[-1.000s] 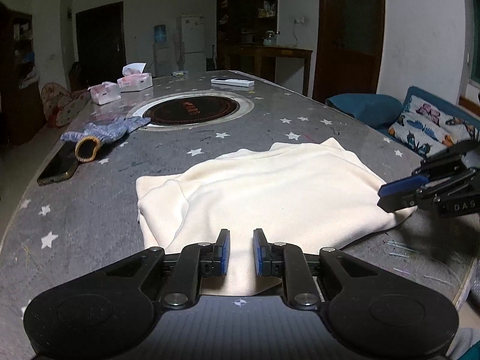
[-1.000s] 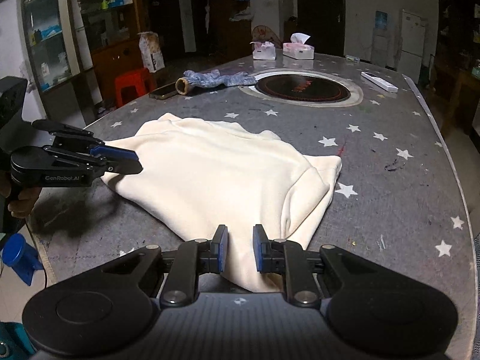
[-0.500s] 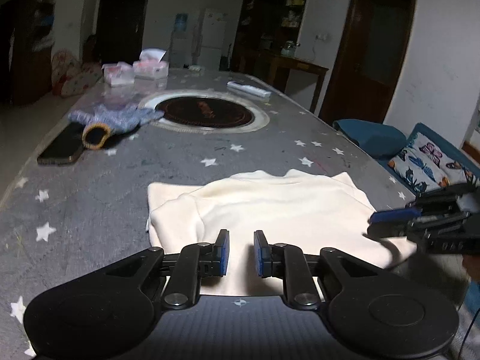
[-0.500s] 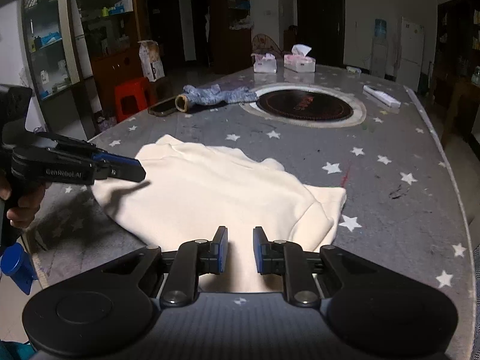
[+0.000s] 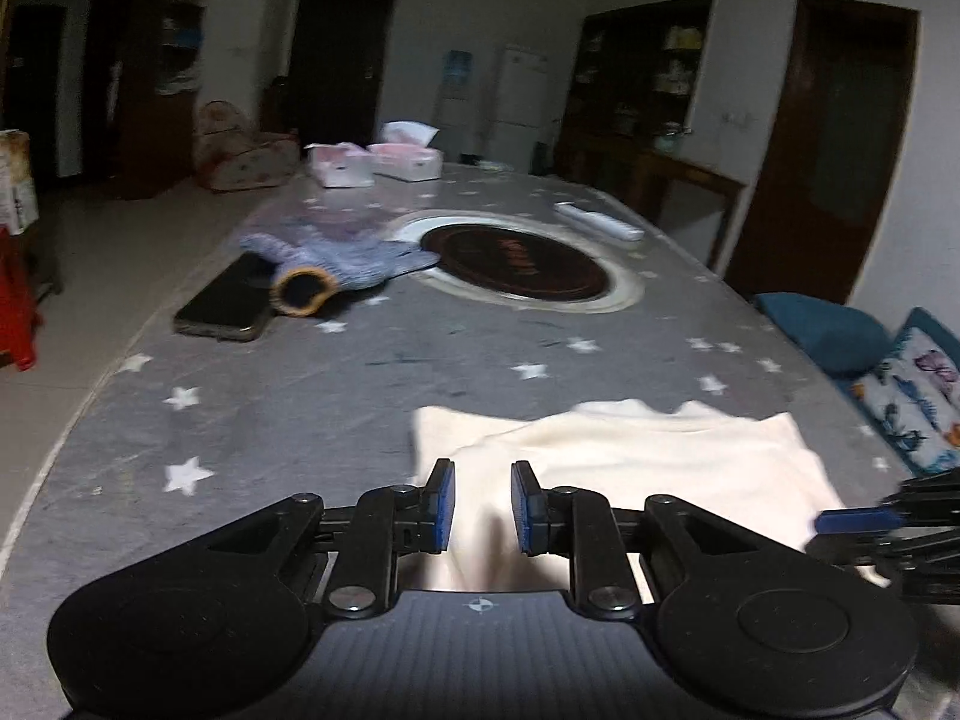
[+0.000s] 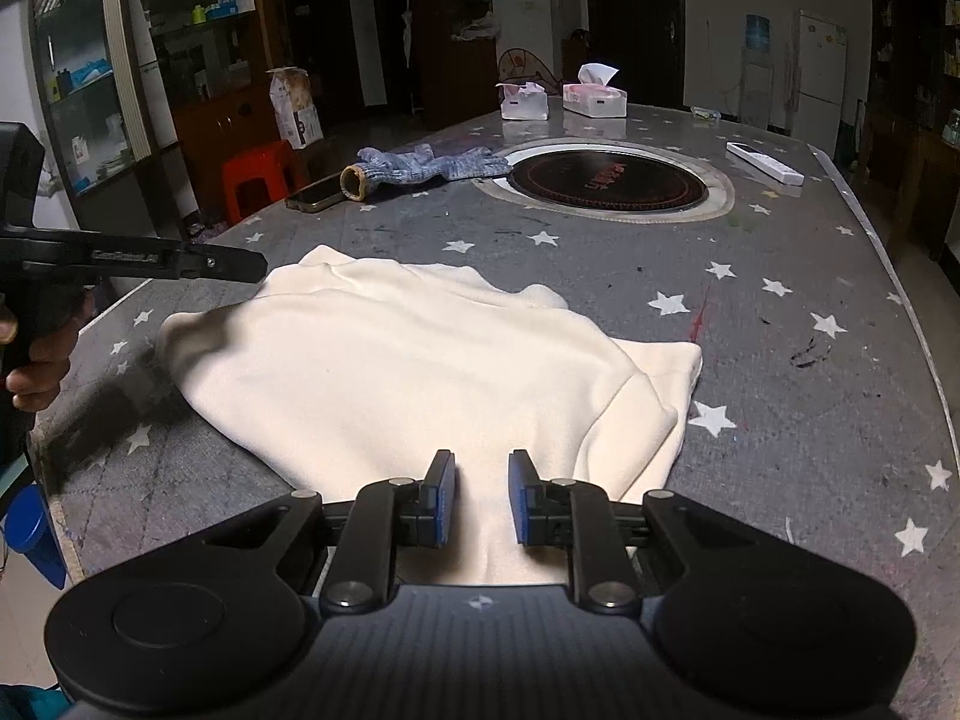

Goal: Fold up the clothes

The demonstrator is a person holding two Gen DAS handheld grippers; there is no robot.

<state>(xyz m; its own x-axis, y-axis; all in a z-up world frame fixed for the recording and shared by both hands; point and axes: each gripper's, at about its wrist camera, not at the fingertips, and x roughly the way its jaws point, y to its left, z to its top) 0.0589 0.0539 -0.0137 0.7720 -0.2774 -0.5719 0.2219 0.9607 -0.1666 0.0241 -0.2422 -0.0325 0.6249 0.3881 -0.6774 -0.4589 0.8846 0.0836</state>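
A cream sweatshirt (image 6: 420, 372) lies folded on the grey star-patterned table (image 6: 810, 420); it also shows in the left wrist view (image 5: 630, 456). My left gripper (image 5: 482, 507) is open, its blue pads just over the garment's near left edge, holding nothing. My right gripper (image 6: 480, 498) is open over the near hem, holding nothing. The left gripper shows from the side in the right wrist view (image 6: 180, 261), above the garment's far left corner. The right gripper's tip shows at the right edge of the left wrist view (image 5: 864, 521).
A round dark hotplate (image 6: 606, 180) is set in the table's middle. A blue knitted glove (image 6: 420, 165) and a phone (image 6: 315, 195) lie at the far left. Two tissue boxes (image 6: 594, 99) and a white remote (image 6: 765, 162) lie at the far end. A red stool (image 6: 258, 171) stands left of the table.
The left gripper has pulled back and swung left, so the sweatshirt sits lower and more to the right in its view. The right gripper has drawn back slightly. Both stay open.
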